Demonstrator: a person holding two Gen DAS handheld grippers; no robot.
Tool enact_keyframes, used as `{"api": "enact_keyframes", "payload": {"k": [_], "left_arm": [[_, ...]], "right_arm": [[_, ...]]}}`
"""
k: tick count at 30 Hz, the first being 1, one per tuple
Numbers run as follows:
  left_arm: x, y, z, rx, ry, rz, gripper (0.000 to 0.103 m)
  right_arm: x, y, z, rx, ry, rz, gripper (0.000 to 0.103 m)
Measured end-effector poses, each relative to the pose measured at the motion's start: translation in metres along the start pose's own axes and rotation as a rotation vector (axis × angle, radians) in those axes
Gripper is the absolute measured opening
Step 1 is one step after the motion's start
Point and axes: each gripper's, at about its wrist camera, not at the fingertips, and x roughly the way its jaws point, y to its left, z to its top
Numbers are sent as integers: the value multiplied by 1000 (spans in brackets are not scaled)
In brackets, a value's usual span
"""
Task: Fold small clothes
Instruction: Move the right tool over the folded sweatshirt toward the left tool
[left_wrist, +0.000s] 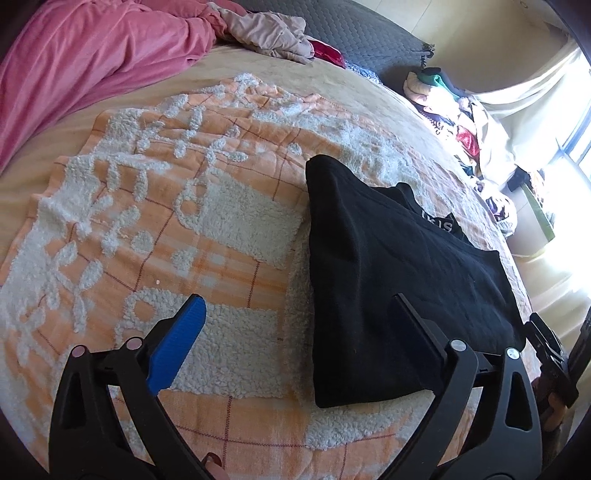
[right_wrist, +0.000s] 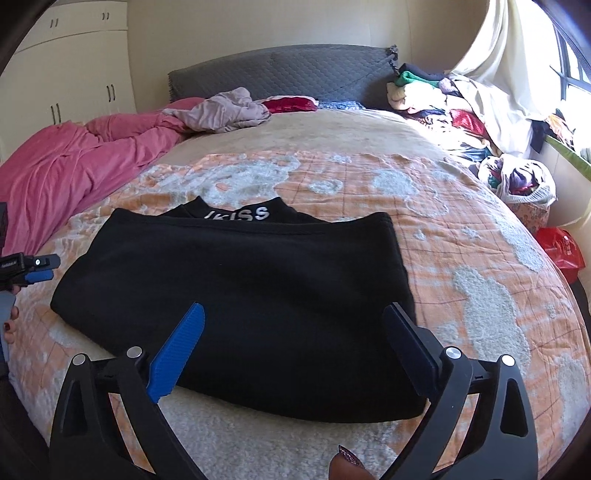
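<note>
On the orange blanket (right_wrist: 461, 206), the folded black garment (right_wrist: 240, 295) lies free below both spread jaws.

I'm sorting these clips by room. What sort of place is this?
Most likely a home bedroom: a bed with a grey quilted headboard, a cream built-in wardrobe, and a rumpled pink duvet.

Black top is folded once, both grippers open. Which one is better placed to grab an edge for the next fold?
Right, probably. The right gripper hangs centred over the black top's near edge; the left gripper straddles only its side edge, half over the blanket.
</note>
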Motion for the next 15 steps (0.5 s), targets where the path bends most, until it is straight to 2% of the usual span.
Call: {"api": "enact_keyframes", "payload": {"k": [9, 15], "left_arm": [[-4, 7, 7, -9, -22, 44, 93], [-5, 10, 10, 2, -26, 69, 93]], "right_arm": [[5, 80, -4, -182, 6, 108, 98], [15, 127, -11, -302, 27, 140, 98]]}}
